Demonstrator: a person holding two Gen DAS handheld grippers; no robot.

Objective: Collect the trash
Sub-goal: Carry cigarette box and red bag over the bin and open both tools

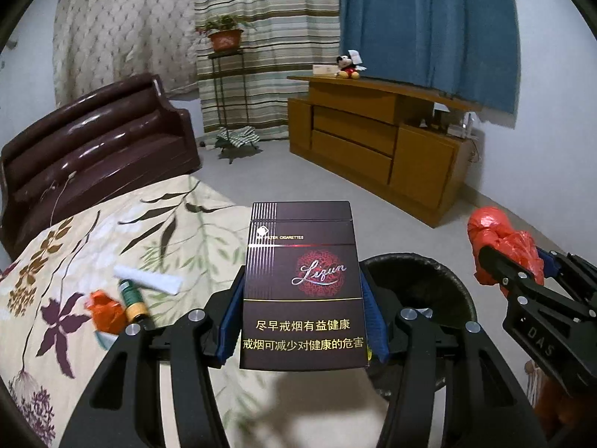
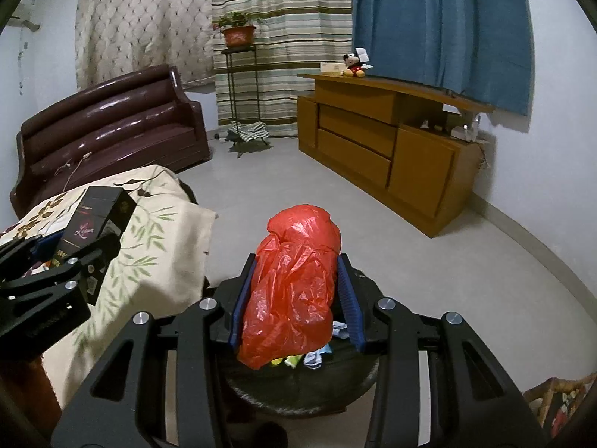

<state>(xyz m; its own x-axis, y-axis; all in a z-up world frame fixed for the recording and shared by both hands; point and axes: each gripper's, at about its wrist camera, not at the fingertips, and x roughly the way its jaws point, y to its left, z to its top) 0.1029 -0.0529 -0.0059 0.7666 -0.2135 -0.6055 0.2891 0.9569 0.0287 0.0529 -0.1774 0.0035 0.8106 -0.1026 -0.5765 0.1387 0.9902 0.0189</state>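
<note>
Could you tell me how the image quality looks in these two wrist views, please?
Left wrist view: strong fisheye bending, dark vignetted corners, cigarette pack sharp, glare streaks on the sofa. Right wrist view: same distortion, glossy highlights on the red plastic bag, even indoor light.

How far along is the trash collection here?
Done: scraps already lie in the black bin. In hand: left gripper holds a cigarette pack; right gripper holds a red plastic bag above the bin. Left: orange scrap, spool, white roll on the bed.
</note>
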